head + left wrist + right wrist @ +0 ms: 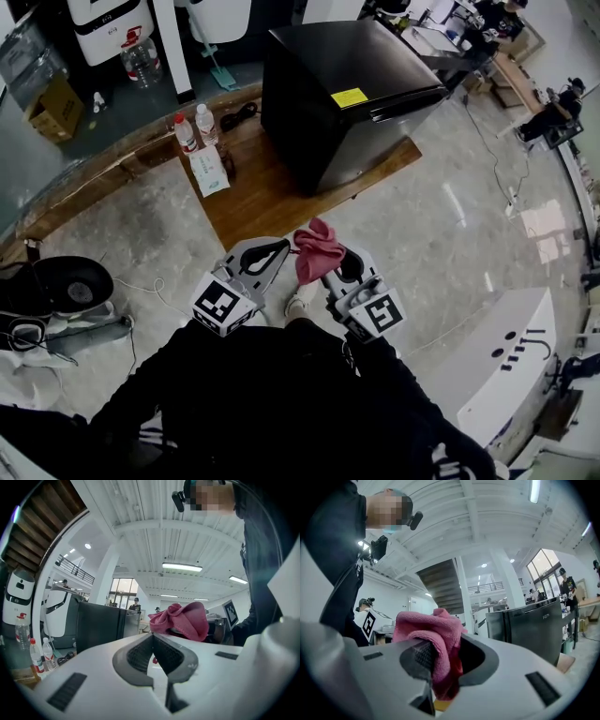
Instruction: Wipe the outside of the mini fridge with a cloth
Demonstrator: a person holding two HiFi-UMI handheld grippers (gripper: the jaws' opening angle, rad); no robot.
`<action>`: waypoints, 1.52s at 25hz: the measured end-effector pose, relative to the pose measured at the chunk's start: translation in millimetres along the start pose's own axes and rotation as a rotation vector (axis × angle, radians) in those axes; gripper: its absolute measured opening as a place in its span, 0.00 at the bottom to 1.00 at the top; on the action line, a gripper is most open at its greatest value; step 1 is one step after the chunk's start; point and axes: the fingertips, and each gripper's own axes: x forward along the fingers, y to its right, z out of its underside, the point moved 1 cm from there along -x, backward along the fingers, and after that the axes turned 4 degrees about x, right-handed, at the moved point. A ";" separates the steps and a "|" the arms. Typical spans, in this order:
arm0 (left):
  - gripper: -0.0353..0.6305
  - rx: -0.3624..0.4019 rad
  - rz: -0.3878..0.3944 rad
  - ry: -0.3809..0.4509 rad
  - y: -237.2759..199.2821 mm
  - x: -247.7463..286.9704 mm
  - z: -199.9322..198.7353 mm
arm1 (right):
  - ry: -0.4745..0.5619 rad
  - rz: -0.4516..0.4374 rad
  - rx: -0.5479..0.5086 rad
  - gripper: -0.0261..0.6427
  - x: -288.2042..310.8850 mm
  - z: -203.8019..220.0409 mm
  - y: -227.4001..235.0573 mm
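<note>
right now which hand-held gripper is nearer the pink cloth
Right. The right hand-held gripper is shut on the pink cloth, which bunches up out of its jaws. The left hand-held gripper sits just to the cloth's left, jaws together with nothing between them.

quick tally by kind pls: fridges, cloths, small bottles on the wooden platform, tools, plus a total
mini fridge: 1
pink cloth: 1
small bottles: 2
tools: 2 (left tool shut and empty, right tool shut on the pink cloth)
total: 6
</note>
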 end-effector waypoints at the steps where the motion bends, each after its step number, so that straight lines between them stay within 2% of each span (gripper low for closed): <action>1: 0.06 0.003 -0.005 -0.004 -5.2 8.5 -1.5 | 0.001 -0.003 -0.002 0.19 4.1 -2.4 9.3; 9: 0.06 0.029 -0.071 0.012 -53.6 93.4 -39.2 | 0.018 -0.039 -0.044 0.19 36.0 -45.1 98.1; 15: 0.06 0.046 -0.186 0.035 -90.9 148.0 -80.1 | 0.052 -0.086 -0.167 0.19 52.1 -94.9 157.4; 19: 0.06 0.055 -0.297 0.035 -112.8 184.7 -108.5 | 0.053 -0.151 -0.257 0.19 58.5 -130.0 197.3; 24: 0.06 0.100 -0.413 0.066 -127.8 196.1 -126.7 | 0.034 -0.204 -0.353 0.19 67.2 -150.4 215.9; 27: 0.06 0.126 -0.459 0.064 -148.2 214.6 -149.9 | 0.026 -0.237 -0.389 0.19 91.1 -178.5 236.0; 33: 0.06 0.144 -0.489 0.070 -189.2 233.7 -175.3 | -0.023 -0.263 -0.434 0.19 148.5 -208.6 260.4; 38: 0.06 0.156 -0.517 0.079 -244.9 230.9 -180.3 | -0.079 -0.252 -0.505 0.19 209.5 -220.0 271.1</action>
